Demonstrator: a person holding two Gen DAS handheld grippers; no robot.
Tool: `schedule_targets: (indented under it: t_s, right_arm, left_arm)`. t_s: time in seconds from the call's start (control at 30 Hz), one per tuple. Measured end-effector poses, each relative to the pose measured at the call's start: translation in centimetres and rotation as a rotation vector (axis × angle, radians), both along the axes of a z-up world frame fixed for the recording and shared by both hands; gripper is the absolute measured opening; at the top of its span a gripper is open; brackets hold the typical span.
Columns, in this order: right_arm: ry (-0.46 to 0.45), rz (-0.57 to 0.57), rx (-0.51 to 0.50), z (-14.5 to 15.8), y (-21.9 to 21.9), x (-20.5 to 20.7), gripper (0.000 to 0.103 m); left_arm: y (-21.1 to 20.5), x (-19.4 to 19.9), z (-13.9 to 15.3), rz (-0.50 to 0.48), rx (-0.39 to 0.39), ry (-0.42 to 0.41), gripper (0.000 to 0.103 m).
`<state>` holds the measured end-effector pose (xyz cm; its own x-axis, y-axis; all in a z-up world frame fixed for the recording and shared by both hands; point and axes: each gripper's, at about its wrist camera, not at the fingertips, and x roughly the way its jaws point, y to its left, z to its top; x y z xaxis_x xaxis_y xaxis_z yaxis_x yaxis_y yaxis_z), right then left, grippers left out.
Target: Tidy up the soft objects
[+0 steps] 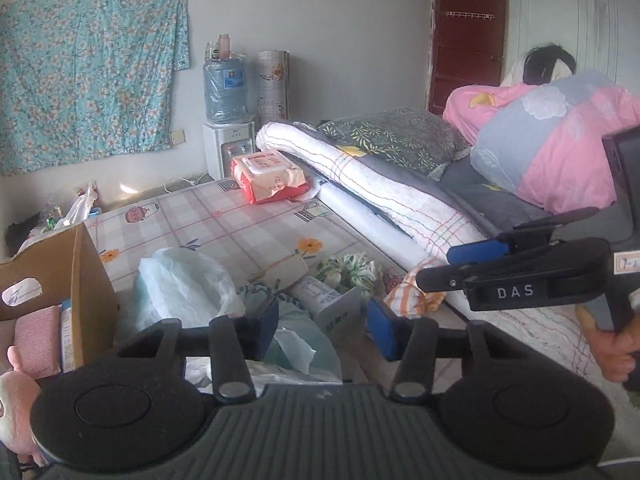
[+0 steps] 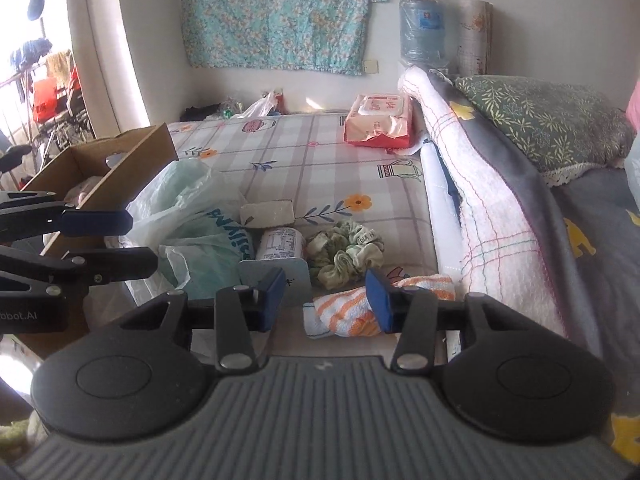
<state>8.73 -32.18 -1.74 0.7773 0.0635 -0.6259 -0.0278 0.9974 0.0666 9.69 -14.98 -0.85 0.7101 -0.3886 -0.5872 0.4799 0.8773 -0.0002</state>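
Orange-striped cloth [image 2: 348,312] lies on the bed [image 2: 280,152] just under your right gripper [image 2: 328,292], jaws half open and empty; lower it squarely, pinch the bunched middle, left gripper [image 1: 324,316] likewise empty

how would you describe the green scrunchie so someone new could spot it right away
On the checked mattress, look near its front edge, beside the rolled white blanket. The green scrunchie lies there between a white tube and an orange striped cloth; it alone is a ruffled fabric ring.
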Motion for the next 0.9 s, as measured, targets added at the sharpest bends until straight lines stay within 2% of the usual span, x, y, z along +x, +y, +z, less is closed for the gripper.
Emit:
schedule_targets:
  t_s: [0.07,0.17,0.33,0.47,0.6,0.9]
  right_arm:
    - [0.002,0.070,-0.058,-0.3,0.1,1.1,0.037]
    - [0.036,0.136,-0.065,-1.2,-0.3,2.9,0.030]
    - [0.091,0.198,0.007,-2.8,-1.1,5.5,0.026]
    - [0.100,0.241,0.036,-3.5,-1.2,6.8,0.026]
    - [0.108,0.281,0.044,-4.2,-1.0,7.9,0.026]
    - [0.141,0.326,0.132,-5.7,-1.3,9.2,0.026]
  left_arm:
    - [-0.8,0.7,-1.3,-0.026,0.006,0.046,0.031]
    - [-1.9,1.8,-3.1,-0.040,0.004,0.109,0.019]
    - [-2.5,3.7,-5.1,0.008,0.044,0.149,0.019]
    - [-2.5,4.9,-6.0,0.038,0.052,0.192,0.019]
    - [-2.8,5.4,-6.5,0.059,0.071,0.198,0.019]
    - [-3.8,5.6,-7.3,0.052,0.104,0.173,0.034]
